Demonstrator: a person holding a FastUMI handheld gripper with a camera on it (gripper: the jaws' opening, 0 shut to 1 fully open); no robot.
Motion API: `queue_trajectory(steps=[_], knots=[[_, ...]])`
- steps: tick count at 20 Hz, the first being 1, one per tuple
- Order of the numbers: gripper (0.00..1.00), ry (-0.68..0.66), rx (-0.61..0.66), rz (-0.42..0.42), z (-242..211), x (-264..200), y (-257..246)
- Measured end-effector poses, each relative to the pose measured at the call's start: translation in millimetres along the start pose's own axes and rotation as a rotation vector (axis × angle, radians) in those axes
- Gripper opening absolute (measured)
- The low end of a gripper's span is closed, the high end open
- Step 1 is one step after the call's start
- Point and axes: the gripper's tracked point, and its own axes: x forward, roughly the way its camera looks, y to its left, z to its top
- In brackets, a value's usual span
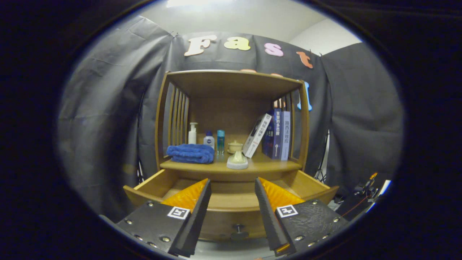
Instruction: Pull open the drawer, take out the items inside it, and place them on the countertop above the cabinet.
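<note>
- While the gripper [232, 187] hangs in front of the cabinet, its two fingers stand spread wide apart, released and grasping nothing.
- Just below and between the fingers, the drawer's round knob [239, 234] sticks out from the front panel, touched by neither finger.
- Beyond the fingertips the drawer [231, 202] is pulled out toward the near side; as much of its wooden floor as shows between the fingers lies bare, and what the fingers cover I cannot tell.
- Farther back, on the countertop [267, 167] above the drawer, a pale cream lidded dish [237, 161] sits near the front edge, about in the middle.
- Left of it lies a folded blue towel [190, 153].
- Behind the towel stand a white pump bottle [192, 133], a small blue-capped bottle [209, 139] and a slim teal bottle [220, 138], with a small cream pot [235, 146] to their right.
- On the far right, one book [257, 135] leans against upright blue books [278, 134].
</note>
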Motion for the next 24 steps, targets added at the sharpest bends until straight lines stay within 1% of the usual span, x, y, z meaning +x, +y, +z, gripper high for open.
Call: queue_trajectory(steps=[3,8,12,15,16,18,24], knots=[[0.73,0.062,0.022,-0.004,-28,-3,-2],[0.73,0.124,0.045,-0.007,-59,4,-5],[0.73,0.163,0.043,-0.042,-77,12,-14],[0.73,0.181,0.055,-0.036,-85,18,-12],[0.73,0.174,0.055,-0.046,-86,19,-16],[0.73,0.169,0.072,-0.040,-84,20,-15],[0.73,0.184,0.054,-0.049,-82,38,-14]])
